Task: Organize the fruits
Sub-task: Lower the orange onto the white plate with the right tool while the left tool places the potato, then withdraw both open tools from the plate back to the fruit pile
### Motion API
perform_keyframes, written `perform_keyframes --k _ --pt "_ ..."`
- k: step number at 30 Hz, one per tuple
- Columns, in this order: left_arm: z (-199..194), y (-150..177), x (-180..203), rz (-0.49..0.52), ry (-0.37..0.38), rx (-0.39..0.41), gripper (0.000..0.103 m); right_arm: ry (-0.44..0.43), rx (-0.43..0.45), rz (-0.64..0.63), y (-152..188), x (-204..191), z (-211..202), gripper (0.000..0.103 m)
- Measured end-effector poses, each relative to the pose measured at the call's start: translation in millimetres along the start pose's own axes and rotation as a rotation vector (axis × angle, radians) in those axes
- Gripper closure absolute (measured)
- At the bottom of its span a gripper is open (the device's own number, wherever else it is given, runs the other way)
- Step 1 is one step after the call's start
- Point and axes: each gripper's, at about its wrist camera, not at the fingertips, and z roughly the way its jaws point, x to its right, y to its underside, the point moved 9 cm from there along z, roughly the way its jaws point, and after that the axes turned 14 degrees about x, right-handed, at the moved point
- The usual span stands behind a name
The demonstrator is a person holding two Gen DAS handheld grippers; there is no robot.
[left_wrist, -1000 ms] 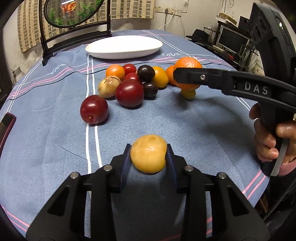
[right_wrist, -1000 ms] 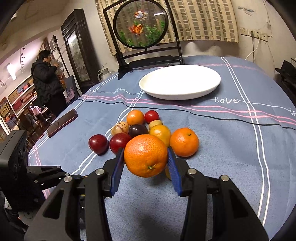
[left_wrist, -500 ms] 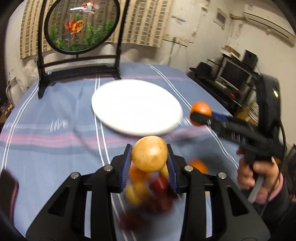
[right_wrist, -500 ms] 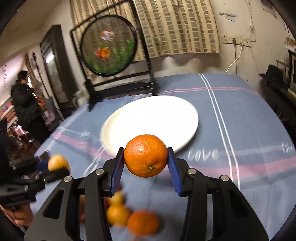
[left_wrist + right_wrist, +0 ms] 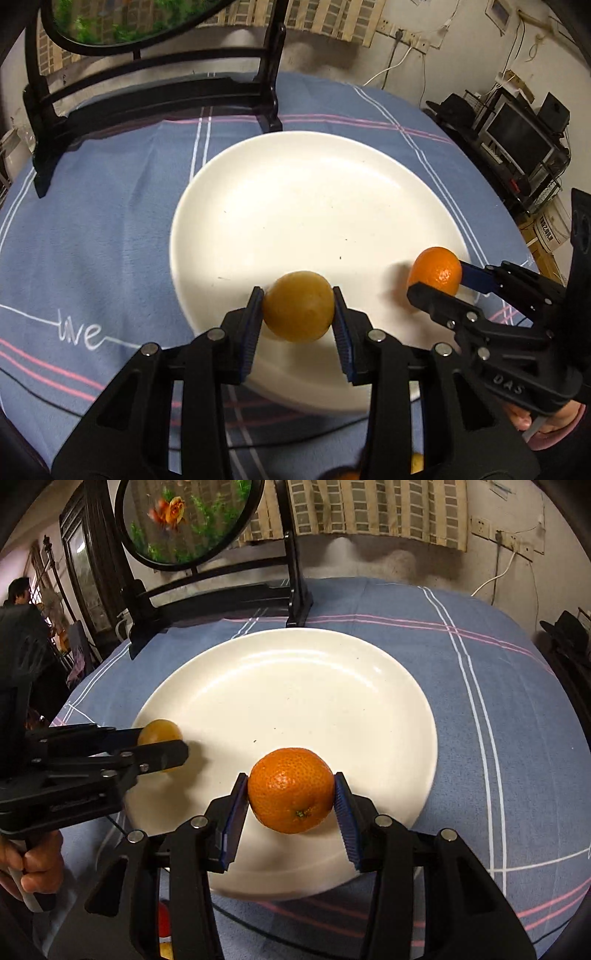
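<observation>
Fingers (image 5: 341, 332) of both grippers clamp fruit: left gripper (image 5: 297, 325) yellow fruit (image 5: 297, 312), right gripper (image 5: 291, 806) orange (image 5: 290, 790); bare plate (image 5: 314, 206) lies at twelve o'clock.

The left gripper (image 5: 297, 314) clamps a yellow fruit (image 5: 297, 312) between its blue pads, held over the near edge of a white plate (image 5: 314, 206). To the right, the right gripper (image 5: 436, 273) grips an orange (image 5: 434, 267) over the plate's right edge; a hand (image 5: 546, 424) holds its handle at the lower right. The plate sits on a blue striped tablecloth (image 5: 92, 229), with a black stand (image 5: 155, 96) near the table's far edge.
</observation>
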Motion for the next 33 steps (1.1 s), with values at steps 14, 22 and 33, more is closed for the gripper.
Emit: perform_keyframes --k 14,22,33 --pt "-33.5 -6.8 -10.1 -0.001 -0.101 0.086 0.012 -0.002 0.082 -0.046 -11.6 -10.7 -29.5 0.038" --pt "-127.8 55.1 -20.8 0.019 -0.084 0.19 0.005 -0.037 0.154 -0.118 20.9 -21.9 -98.7 0.038" --pt "-185.1 132.9 -7.7 -0.075 0.172 0.192 0.002 -0.17 0.066 -0.169 87.8 -48.6 -138.3 0.038"
